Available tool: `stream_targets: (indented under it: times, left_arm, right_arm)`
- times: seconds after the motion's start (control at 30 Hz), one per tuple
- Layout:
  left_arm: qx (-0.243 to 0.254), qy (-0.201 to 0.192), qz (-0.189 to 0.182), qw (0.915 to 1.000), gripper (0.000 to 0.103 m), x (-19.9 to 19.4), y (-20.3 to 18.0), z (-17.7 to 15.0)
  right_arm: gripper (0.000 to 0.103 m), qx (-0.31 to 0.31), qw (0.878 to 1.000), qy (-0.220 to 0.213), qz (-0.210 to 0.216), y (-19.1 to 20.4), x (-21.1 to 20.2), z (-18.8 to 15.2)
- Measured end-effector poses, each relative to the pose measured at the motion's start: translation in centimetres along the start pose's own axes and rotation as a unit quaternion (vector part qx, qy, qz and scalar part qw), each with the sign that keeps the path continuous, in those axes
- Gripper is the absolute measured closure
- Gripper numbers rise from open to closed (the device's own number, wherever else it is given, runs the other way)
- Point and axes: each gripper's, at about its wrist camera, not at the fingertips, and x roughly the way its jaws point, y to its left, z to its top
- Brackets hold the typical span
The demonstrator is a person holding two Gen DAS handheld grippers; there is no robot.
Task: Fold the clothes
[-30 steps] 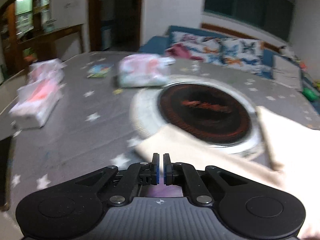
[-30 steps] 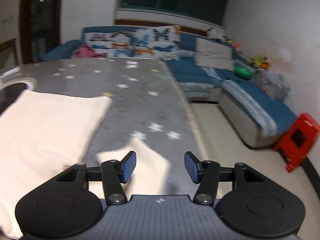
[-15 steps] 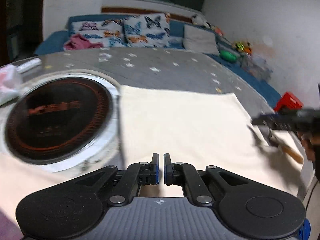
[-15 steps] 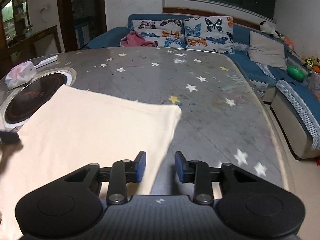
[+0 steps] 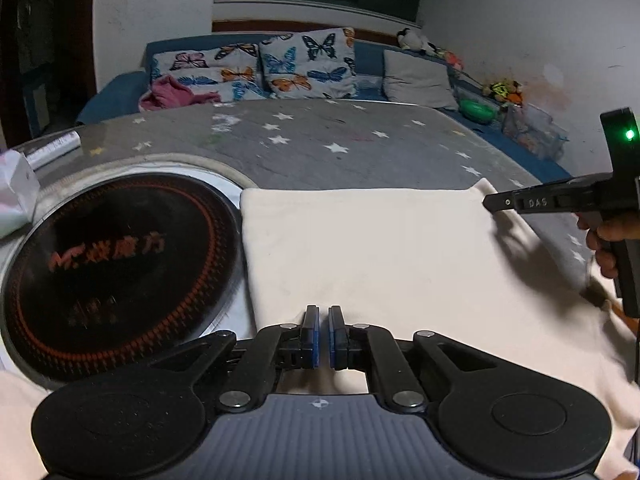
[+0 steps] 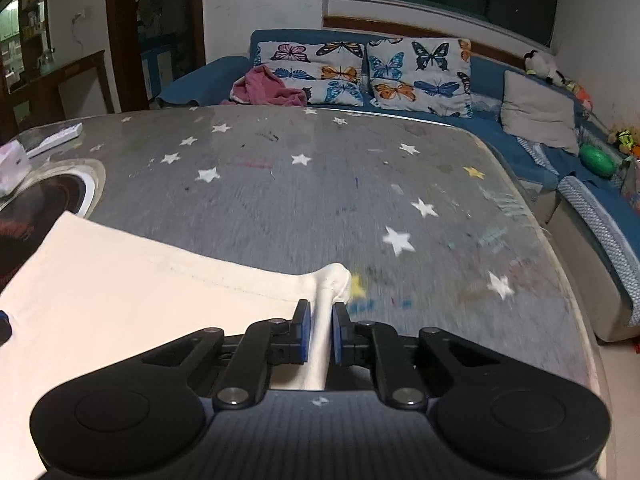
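A cream garment (image 5: 380,252) lies flat on the grey star-patterned table (image 5: 320,136); it also shows in the right wrist view (image 6: 140,280). My left gripper (image 5: 323,334) is shut over the garment's near edge; I cannot tell whether cloth is between its pads. My right gripper (image 6: 319,332) is shut on the garment's far right corner, which bunches up between its fingers. That right gripper also shows in the left wrist view (image 5: 490,203) at the garment's corner.
A round black induction cooktop (image 5: 116,264) is set into the table left of the garment. A tissue pack (image 5: 16,192) lies at the far left. A blue sofa (image 6: 400,80) with butterfly cushions runs behind and to the right. The table's right edge (image 6: 576,300) is close.
My right gripper has closed from open onto the garment's corner. My left gripper swung from the cooktop side to face along the garment, staying shut.
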Motion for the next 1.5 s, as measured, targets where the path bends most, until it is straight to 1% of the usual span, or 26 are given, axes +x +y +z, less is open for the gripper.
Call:
stream_targets:
  times: [0.03,0.13,0.23,0.3,0.37,0.43,0.47,0.53,0.57,0.67,0.7,0.77,0.8,0.87,0.97,1.07,1.1,1.13,1.17,1.23,1.27,1.33,1.37,1.43,1.5]
  left_arm:
    - [0.000,0.000,0.002,1.0000,0.096,0.1,0.1,0.1]
    - [-0.001,0.000,0.004,1.0000,0.096,0.1,0.2,0.3]
    - [0.001,0.002,0.002,1.0000,0.096,-0.5,-0.2,0.1]
    - [0.005,0.000,-0.010,0.9999,0.095,-1.4,-0.8,-0.3]
    - [0.017,-0.004,-0.026,0.9995,0.091,-2.4,-1.9,-0.8]
    - [0.029,-0.003,-0.043,0.9986,0.084,-3.3,-3.1,-1.5]
    - [0.035,-0.003,-0.052,0.9980,0.083,-3.8,-3.7,-1.8]
    - [0.047,0.000,-0.070,0.9964,0.076,-4.7,-4.9,-2.7]
    - [0.051,0.002,-0.079,0.9956,0.075,-5.0,-5.5,-3.1]
    - [0.061,0.009,-0.099,0.9932,0.075,-5.7,-7.0,-4.5]
    - [0.062,0.012,-0.104,0.9926,0.074,-5.9,-7.3,-4.9]
    - [0.066,0.018,-0.110,0.9916,0.074,-6.1,-7.8,-5.6]
    - [0.068,0.019,-0.110,0.9914,0.073,-6.3,-8.1,-6.0]
    - [0.073,0.022,-0.115,0.9904,0.073,-6.5,-8.3,-6.7]
    - [0.080,0.022,-0.118,0.9896,0.070,-6.7,-8.3,-7.4]
    - [0.086,0.019,-0.120,0.9888,0.068,-7.0,-8.4,-7.7]
    - [0.087,0.019,-0.120,0.9888,0.066,-7.0,-8.4,-7.7]
    - [0.088,0.018,-0.119,0.9888,0.065,-7.0,-8.5,-7.8]
    - [0.089,0.017,-0.118,0.9888,0.064,-6.9,-8.6,-7.8]
    - [0.089,0.017,-0.117,0.9890,0.064,-7.0,-8.8,-7.9]
    - [0.088,0.017,-0.116,0.9892,0.063,-7.1,-8.9,-8.0]
    - [0.088,0.017,-0.114,0.9894,0.062,-7.2,-9.0,-8.1]
    - [0.089,0.017,-0.113,0.9895,0.062,-7.3,-9.0,-8.1]
    - [0.092,0.017,-0.112,0.9894,0.061,-7.5,-9.0,-8.3]
    - [0.094,0.016,-0.111,0.9892,0.060,-7.6,-9.1,-8.5]
  right_arm:
    - [0.086,0.001,1.000,0.002,0.000,-0.2,0.1,0.4]
    - [0.086,0.008,1.000,-0.002,-0.003,-1.3,-1.6,0.6]
    - [0.086,0.002,1.000,-0.001,-0.008,-2.5,-5.0,-1.0]
    - [0.085,-0.006,1.000,-0.001,-0.014,-3.3,-7.3,-2.3]
    - [0.083,-0.009,1.000,0.008,-0.020,-3.8,-9.5,-4.1]
    - [0.077,-0.015,1.000,0.016,-0.022,-3.8,-11.1,-6.1]
    - [0.075,-0.018,0.999,0.020,-0.022,-3.7,-11.7,-7.0]
    - [0.075,-0.024,0.999,0.028,-0.022,-3.4,-12.5,-8.9]
    - [0.075,-0.028,0.999,0.032,-0.021,-3.1,-12.6,-9.7]
    - [0.076,-0.041,0.998,0.018,-0.042,-2.1,-12.2,-11.4]
    - [0.077,-0.036,0.998,0.012,-0.044,-2.1,-12.3,-11.5]
    - [0.090,-0.029,0.998,0.004,-0.048,-2.1,-12.4,-11.7]
    - [0.095,-0.031,0.998,-0.002,-0.063,-2.1,-12.7,-11.8]
    - [0.099,-0.037,0.995,-0.012,-0.097,-2.3,-13.3,-12.1]
    - [0.100,-0.021,0.989,-0.024,-0.142,-3.6,-14.9,-12.8]
    - [0.100,0.006,0.981,-0.018,-0.193,-5.4,-16.2,-13.6]
    - [0.100,0.010,0.981,-0.020,-0.194,-5.6,-16.7,-13.7]
    - [0.097,0.014,0.980,-0.022,-0.195,-5.7,-17.0,-13.8]
    - [0.097,0.013,0.983,-0.025,-0.184,-5.5,-17.3,-13.7]
    - [0.084,0.002,0.989,-0.028,-0.145,-4.2,-16.8,-13.3]
    - [0.082,-0.003,0.992,-0.030,-0.125,-3.5,-16.5,-13.1]
    - [0.080,-0.014,0.996,-0.034,-0.086,-2.2,-16.0,-12.7]
    - [0.080,-0.018,0.997,-0.032,-0.074,-1.7,-15.3,-12.4]
    - [0.080,-0.031,0.997,-0.029,-0.062,-0.7,-13.8,-12.1]
    - [0.080,-0.035,0.997,-0.025,-0.059,-0.3,-12.5,-11.6]
